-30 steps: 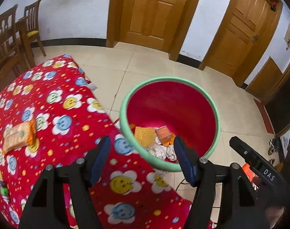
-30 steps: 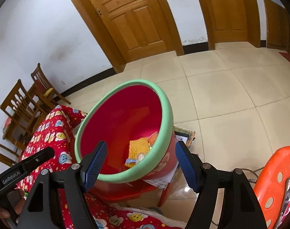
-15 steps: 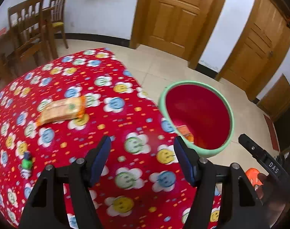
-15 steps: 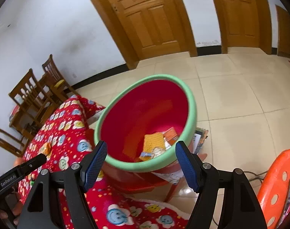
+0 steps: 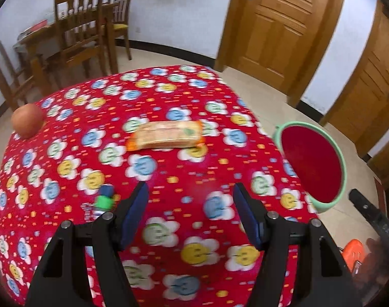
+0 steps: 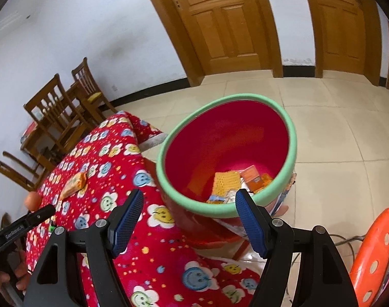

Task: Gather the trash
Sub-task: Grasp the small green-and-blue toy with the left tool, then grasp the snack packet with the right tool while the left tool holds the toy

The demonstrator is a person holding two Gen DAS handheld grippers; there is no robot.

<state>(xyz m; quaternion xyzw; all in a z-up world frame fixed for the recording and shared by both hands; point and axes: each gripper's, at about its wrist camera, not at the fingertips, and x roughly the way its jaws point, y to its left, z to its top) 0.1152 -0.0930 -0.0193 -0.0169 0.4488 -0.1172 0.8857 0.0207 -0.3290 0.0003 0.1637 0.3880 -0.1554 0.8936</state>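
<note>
An orange snack packet [image 5: 166, 135] lies flat in the middle of the table with the red flowered cloth [image 5: 169, 174]. My left gripper [image 5: 190, 194] hangs open above the cloth, nearer than the packet, with nothing between its fingers. A small bottle with a green and blue cap [image 5: 105, 199] stands just left of the left fingertip. The red bin with a green rim [image 6: 227, 153] stands beside the table's right edge and holds several wrappers. My right gripper [image 6: 189, 202] is open over the bin's near rim, empty. The packet [image 6: 74, 183] also shows far left in the right wrist view.
An orange-red round fruit [image 5: 26, 122] sits at the table's far left edge. Wooden chairs [image 5: 84, 33] stand behind the table by the wall. An orange plastic stool [image 6: 371, 253] is at the lower right. Tiled floor and wooden doors [image 6: 230, 23] lie beyond the bin.
The left gripper has swung left from over the bin to over the table, so the packet now lies ahead of it. The right view has shifted slightly, with the bin a little further right.
</note>
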